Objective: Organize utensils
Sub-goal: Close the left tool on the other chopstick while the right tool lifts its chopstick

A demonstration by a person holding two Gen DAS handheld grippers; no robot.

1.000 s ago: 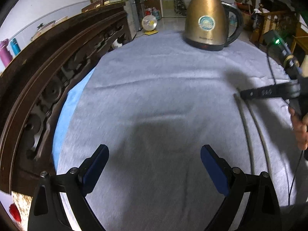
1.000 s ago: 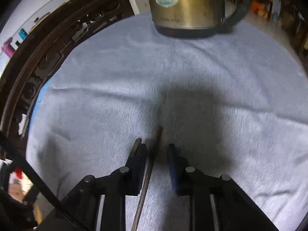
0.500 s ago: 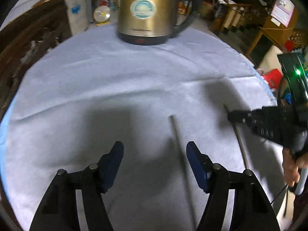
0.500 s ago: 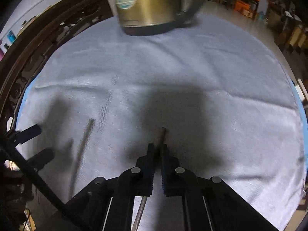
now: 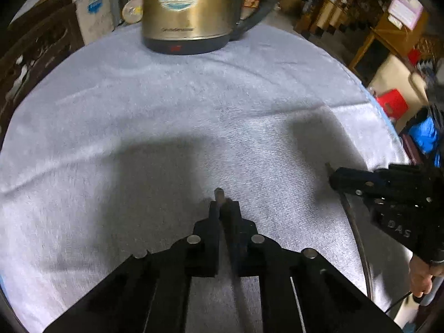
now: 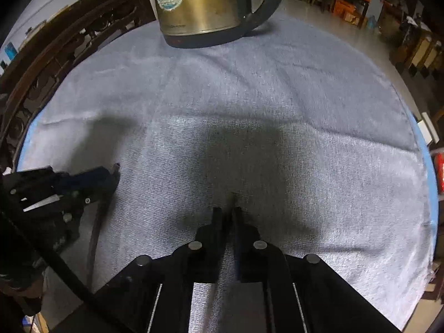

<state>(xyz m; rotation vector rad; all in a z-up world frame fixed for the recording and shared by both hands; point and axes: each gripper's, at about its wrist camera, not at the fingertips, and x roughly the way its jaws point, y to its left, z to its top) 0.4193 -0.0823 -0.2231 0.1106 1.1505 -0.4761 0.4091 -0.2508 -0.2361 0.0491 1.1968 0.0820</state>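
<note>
Two chopsticks, each pinched in closed jaws on the grey cloth in front of the kettle.

Left gripper is clamped on the left chopstick, whose tip pokes out past the jaws toward the kettle; a second ago these jaws stood wide over bare cloth. Right gripper is closed on the right chopstick, only a short tip showing; a second ago its jaws were a little apart around it. Left view alone shows the person's hand on the right gripper's handle and the right chopstick's long shaft trailing away from the kettle; right view alone shows the carved wood rail beside the kettle.
</note>
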